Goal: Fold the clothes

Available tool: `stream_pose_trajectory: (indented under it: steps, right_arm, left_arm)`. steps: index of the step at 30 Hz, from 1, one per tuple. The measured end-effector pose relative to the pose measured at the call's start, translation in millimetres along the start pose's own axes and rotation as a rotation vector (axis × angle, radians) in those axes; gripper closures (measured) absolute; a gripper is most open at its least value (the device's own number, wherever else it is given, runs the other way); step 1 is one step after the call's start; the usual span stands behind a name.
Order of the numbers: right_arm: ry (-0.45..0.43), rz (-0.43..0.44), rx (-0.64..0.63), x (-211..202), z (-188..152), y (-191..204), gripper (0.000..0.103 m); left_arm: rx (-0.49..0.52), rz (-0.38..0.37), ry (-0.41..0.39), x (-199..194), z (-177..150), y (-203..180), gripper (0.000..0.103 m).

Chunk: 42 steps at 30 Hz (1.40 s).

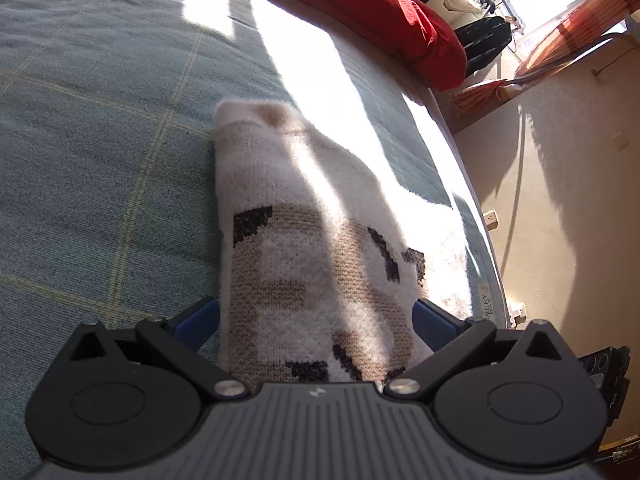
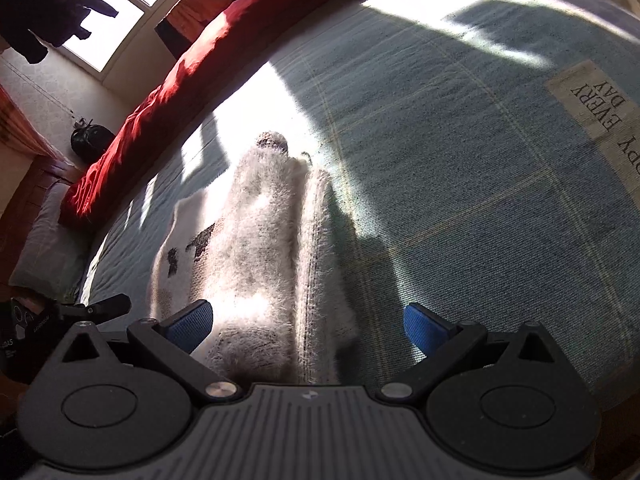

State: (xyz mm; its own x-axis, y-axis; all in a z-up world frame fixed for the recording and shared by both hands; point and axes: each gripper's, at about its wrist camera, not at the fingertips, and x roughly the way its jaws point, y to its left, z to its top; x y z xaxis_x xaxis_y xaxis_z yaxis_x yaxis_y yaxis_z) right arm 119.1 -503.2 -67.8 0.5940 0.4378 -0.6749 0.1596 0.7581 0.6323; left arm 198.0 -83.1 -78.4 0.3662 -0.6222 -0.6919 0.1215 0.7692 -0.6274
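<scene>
Sweater: we see a fluffy white sweater (image 1: pixel 304 240) with a tan and black knitted pattern, already gathered into a narrow bundle on the bed (image 1: pixel 100 160), running straight ahead from between both claws.
Left claw: our left claw (image 1: pixel 316 320) is spread wide, its blue fingertips (image 1: pixel 198 320) on either side of the near end of the bundle; it grips nothing, though the cloth fills the gap.
Right claw: our right claw (image 2: pixel 306 326) is also released; the bundle sits toward its left fingertip, with bare bed cover in front of the right one.
Risk, grip: if we close the right claw as it sits, we judge it may catch only part of the thick roll, or pinch the bed cover along with it.
Risk, fold: lifting one end unevenly could let the loose layers slide and the bundle open.
Risk, light: hard sun patches wash out the far end, so its edge is hard for us to judge.
Risk, edge: in the left view the bed's edge lies just right of the sweater; a careless drag could pull it off.
</scene>
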Motion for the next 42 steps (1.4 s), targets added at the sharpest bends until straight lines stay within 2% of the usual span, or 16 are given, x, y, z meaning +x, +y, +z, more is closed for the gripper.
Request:
stream_pose_trajectory:
  steps: [6,9,14,19,22,24,28,33,35,42]
  right_arm:
    - [0.069,0.121,0.124,38.0,22.4,-22.7,0.000]
    - [0.117,0.128,0.154,63.1,31.3,-29.0,0.000]
    - [0.173,0.245,0.200,91.1,47.4,-29.9,0.000]
    - [0.236,0.274,0.163,112.4,64.2,-19.8,0.000]
    - [0.267,0.281,0.137,114.1,62.5,-14.4,0.000]
    - [0.302,0.299,0.139,110.8,54.1,-14.6,0.000]
    - [0.320,0.304,0.127,96.7,32.4,-16.1,0.000]
    - [0.324,0.296,0.158,102.7,31.9,-15.7,0.000]
    - [0.336,0.295,0.162,109.1,35.8,-13.7,0.000]
    - [0.311,0.347,0.125,107.3,28.3,-18.1,0.000]
  left_arm:
    - [0.011,0.028,0.047,16.6,3.5,9.1,0.001]
    - [-0.008,0.010,0.077,22.7,3.6,17.5,0.001]
    - [-0.068,-0.053,0.126,35.0,8.6,30.2,0.001]
    - [-0.089,-0.083,0.183,51.0,18.7,34.8,0.000]
    - [-0.088,-0.088,0.200,52.4,20.1,34.8,0.000]
    - [-0.097,-0.089,0.202,50.3,18.5,35.2,0.000]
    - [-0.069,-0.099,0.212,46.0,16.1,32.9,0.001]
    - [-0.033,-0.139,0.224,60.2,31.9,27.2,0.001]
    - [-0.032,-0.152,0.258,70.6,35.9,24.5,0.001]
    - [-0.021,-0.194,0.279,58.4,21.4,32.5,0.001]
